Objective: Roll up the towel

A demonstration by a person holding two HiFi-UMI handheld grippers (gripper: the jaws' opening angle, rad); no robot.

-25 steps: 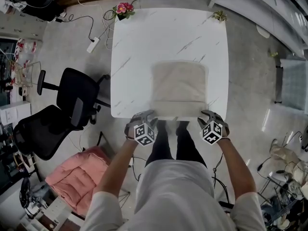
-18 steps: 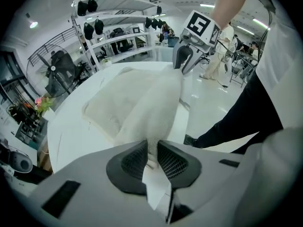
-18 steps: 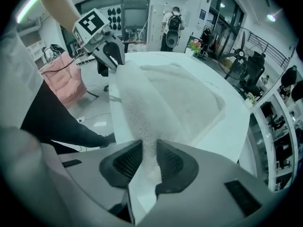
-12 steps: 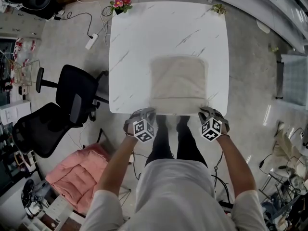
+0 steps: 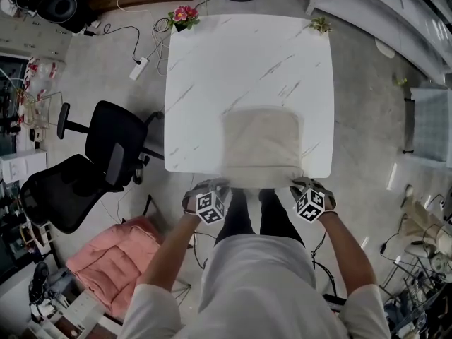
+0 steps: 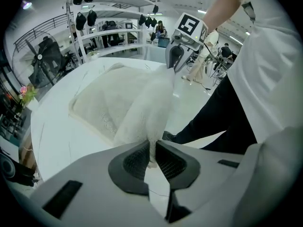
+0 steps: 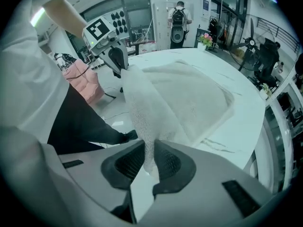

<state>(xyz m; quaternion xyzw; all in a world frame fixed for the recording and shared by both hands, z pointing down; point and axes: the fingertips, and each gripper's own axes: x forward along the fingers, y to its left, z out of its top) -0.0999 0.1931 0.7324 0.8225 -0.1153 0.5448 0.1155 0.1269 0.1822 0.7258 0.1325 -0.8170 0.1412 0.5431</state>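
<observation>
Marble table [image 5: 212, 62] holds towel [image 5: 261, 140]; L gripper [image 6: 150, 161] & R gripper [image 7: 149, 163] just closed on its near corners

The desk [image 5: 247, 55] is white with thin grey marble veins. The towel [image 5: 261, 140] on it is plain cream with a nubbly weave. At the desk's near edge, the left hand-held gripper [image 5: 214, 186] and the right hand-held gripper [image 5: 305, 185] are light grey. Each carries a cube of black-and-white square markers, and their pads [image 6: 137, 162] are dark grey with a fine mesh pattern.

Left of the desk stand two black chairs [image 5: 113, 143]. A pink cushion [image 5: 116, 260] lies off the desk's near left corner, and pink flowers [image 5: 183, 13] sit by its far left corner. The floor [image 5: 367, 119] is pale grey. The person's shirt [image 5: 254, 288] is white and the trousers [image 5: 236, 217] are black.
</observation>
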